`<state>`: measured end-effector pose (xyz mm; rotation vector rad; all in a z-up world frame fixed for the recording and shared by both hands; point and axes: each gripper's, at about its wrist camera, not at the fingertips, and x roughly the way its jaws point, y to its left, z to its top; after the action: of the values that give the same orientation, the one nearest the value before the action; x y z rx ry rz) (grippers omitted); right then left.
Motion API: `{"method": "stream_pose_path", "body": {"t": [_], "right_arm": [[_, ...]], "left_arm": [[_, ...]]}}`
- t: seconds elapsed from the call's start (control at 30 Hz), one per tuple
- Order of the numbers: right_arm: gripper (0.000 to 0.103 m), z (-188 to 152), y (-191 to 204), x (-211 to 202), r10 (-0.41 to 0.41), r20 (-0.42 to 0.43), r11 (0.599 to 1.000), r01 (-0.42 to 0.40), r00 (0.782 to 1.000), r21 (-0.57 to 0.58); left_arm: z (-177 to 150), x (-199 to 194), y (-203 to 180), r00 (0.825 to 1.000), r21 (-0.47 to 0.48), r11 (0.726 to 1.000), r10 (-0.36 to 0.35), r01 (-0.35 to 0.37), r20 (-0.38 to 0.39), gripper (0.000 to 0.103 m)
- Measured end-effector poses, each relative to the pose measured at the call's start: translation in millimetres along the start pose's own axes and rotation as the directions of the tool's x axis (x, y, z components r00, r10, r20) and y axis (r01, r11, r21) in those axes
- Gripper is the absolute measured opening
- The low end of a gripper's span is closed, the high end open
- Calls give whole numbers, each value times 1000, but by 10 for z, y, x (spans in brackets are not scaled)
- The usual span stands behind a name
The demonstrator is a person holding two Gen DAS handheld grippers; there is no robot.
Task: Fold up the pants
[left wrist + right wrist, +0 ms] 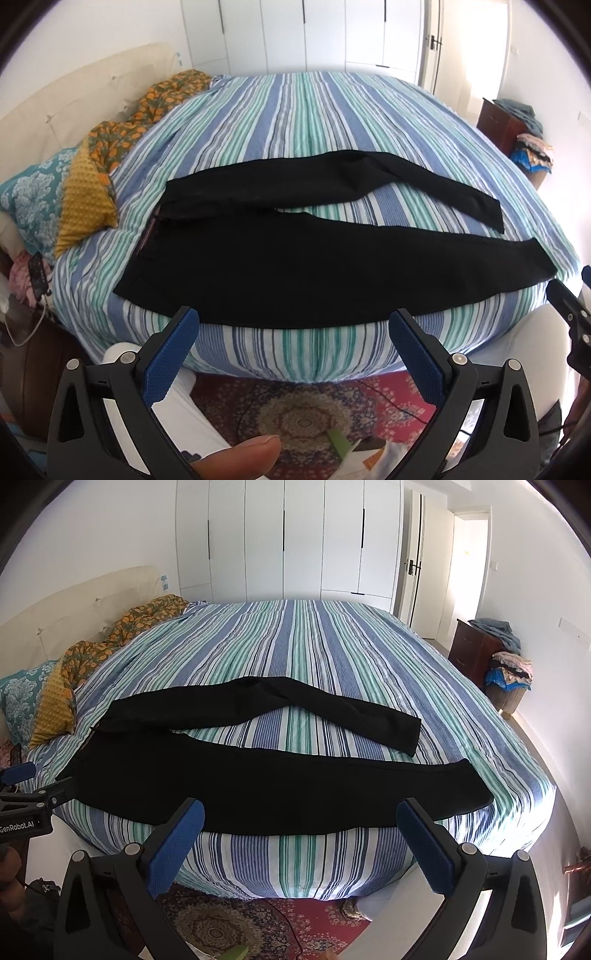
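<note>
**Inspector:** Status of the item?

**Assessor:** The black pants [280, 254] lie flat on the striped bedspread [332, 657], waistband toward the pillows, two legs splayed toward the foot. The near leg [332, 790] runs along the bed's front edge; the far leg [332, 709] angles away from it. No fold is made yet, in my judgement.

**Inspector:** Grippers?

**Assessor:** Left gripper [291, 325] and right gripper [301, 814] both hover off the near edge, fingers spread wide, holding nothing.

**Inspector:** Recommended method?

**Assessor:** Probably bring one leg over the other first. Take the waistband corner with the left and the hem with the right, pinch one layer cleanly, lift together and lay the seams in line. The fabric looks limp; uneven lifting would drag it.

**Inspector:** Obstructions?

**Assessor:** Pillows [85, 199] and a patterned quilt [122, 635] sit just beside the waistband. The near leg lies at the very edge and could slip toward the rug [258, 919].
</note>
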<state>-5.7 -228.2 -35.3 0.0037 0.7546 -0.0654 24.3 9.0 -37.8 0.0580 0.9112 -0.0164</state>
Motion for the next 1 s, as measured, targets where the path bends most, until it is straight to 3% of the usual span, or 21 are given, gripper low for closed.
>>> {"method": "stream_pose_path", "body": {"t": [0.27,0.57,1.0], "right_arm": [[103,-12,15,23,-8,-9,1000,8,1000,-11],[103,-3,26,64,-94,-51,995,92,994,-27],[103,-18,-17,123,-140,-83,990,138,987,-35]], "left_arm": [[4,-3,-30,1000,-3,1000,0,0,0,102],[7,-1,-68,1000,-3,1000,-3,3,-7,102],[-2,11,-54,1000,-3,1000,-4,3,-23,102]]}}
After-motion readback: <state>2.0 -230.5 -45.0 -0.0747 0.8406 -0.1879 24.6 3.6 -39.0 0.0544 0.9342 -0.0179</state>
